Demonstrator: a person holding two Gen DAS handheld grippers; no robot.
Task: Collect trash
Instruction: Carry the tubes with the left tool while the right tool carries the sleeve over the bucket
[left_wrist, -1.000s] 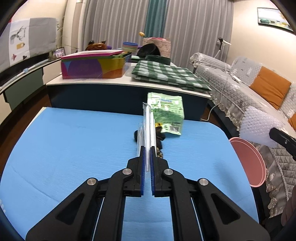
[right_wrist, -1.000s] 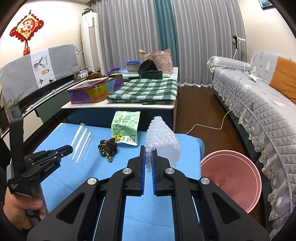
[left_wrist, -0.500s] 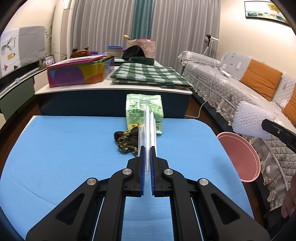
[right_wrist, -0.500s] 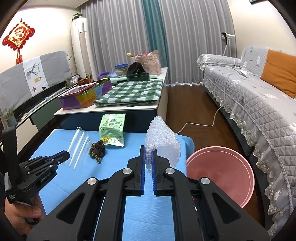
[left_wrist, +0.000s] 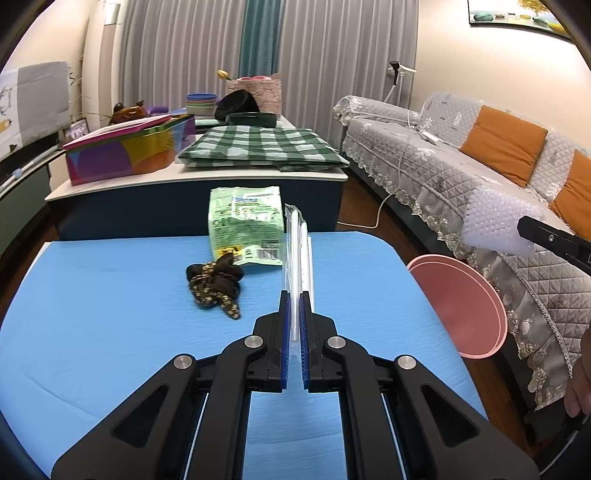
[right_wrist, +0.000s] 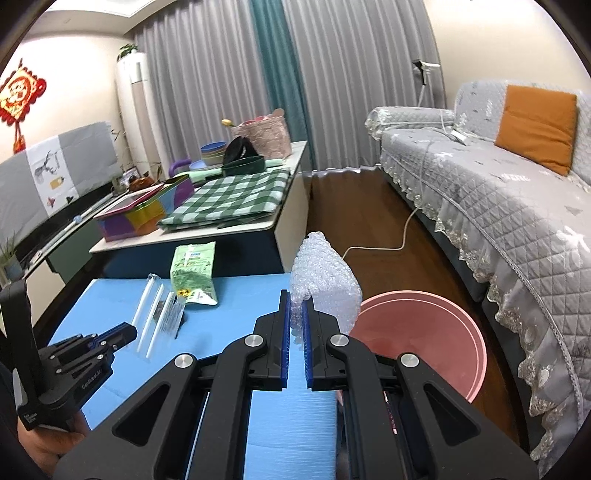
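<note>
**Both grippers loaded beside the pink bin**

Left gripper (left_wrist: 294, 295) is clamped on a clear plastic wrapper (left_wrist: 297, 254) with white straws inside; the wrapper sticks out past the blue pads and hangs above the blue table (left_wrist: 110, 332). Seen from the right wrist camera, that same gripper sits at the lower left, in a person's hand (right_wrist: 48, 443), with the wrapper fanned out ahead of it.

Right gripper (right_wrist: 294, 295) is closed on a wad of bubble wrap (right_wrist: 325, 273), which bulges up and to the right of the pads, near the table's right edge. In the left wrist view the bubble wrap shows at the far right, above the pink bin (left_wrist: 458, 306) (only the tip of that gripper is in frame there). The bin stands on the wooden floor just off the table's right edge, between the table and the grey quilted sofa (right_wrist: 498, 221).

Lying on the table are a green snack packet (left_wrist: 245, 229) near the far edge and a dark patterned hair tie (left_wrist: 214, 284) just in front of it, the two touching or nearly so.
</note>
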